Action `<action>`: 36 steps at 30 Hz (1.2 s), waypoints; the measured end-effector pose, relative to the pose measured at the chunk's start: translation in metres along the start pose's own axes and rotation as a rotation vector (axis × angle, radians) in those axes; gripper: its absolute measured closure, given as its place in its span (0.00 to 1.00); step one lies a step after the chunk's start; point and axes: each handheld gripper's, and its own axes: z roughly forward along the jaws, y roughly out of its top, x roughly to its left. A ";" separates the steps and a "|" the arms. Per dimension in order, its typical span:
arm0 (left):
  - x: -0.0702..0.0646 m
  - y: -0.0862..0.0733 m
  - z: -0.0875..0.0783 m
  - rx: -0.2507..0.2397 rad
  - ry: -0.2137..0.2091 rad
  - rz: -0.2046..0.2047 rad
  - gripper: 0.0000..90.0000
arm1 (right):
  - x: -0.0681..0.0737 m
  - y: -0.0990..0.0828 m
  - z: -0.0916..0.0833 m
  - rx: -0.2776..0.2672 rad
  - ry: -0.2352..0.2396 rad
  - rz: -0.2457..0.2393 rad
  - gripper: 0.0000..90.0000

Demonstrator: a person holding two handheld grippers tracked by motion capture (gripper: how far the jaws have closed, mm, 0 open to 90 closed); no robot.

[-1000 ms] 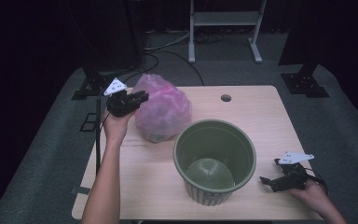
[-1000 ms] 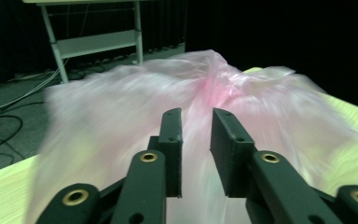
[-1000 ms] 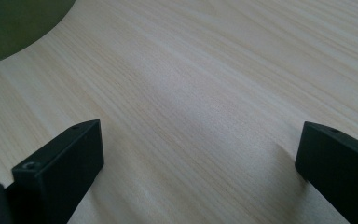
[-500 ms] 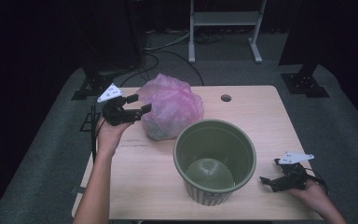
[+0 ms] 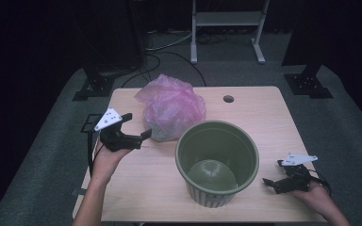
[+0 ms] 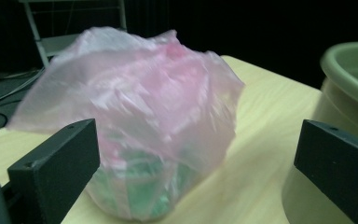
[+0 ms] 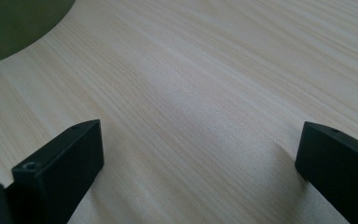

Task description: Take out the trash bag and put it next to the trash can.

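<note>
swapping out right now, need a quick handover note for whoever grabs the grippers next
Left gripper: open, holding nothing, just left of the pink plastic bag, pointing at it with its fingers spread wide.
Right gripper: open, empty, low over the table at the right of the green bin.
Things: the bag sits crumpled at the back left of the table, behind and left of the bin, something green inside it. The bin stands upright near the front, nothing in it.
Done: nothing that shows; bag and bin are apart.
Left: probably grip the bag and bring it to the bin.

Left gripper and right gripper both gape wide.
</note>
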 end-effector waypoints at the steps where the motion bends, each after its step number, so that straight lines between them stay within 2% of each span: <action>1: -0.002 -0.003 -0.002 0.008 -0.003 0.001 0.00 | 0.000 0.000 0.000 0.000 0.000 0.000 0.00; 8: -0.018 -0.019 -0.010 0.041 -0.036 0.016 0.00 | 0.000 0.000 0.000 0.000 0.000 0.000 0.00; 17: -0.032 -0.030 -0.016 0.066 -0.058 0.029 0.00 | 0.000 0.000 0.000 0.000 0.000 0.000 0.00; 26: -0.041 -0.045 -0.019 0.155 -0.067 0.048 0.00 | 0.000 0.000 0.000 0.000 0.000 0.000 0.00; 36: -0.047 -0.061 -0.010 0.243 -0.102 0.066 0.00 | 0.000 0.000 0.000 -0.001 0.000 0.000 0.00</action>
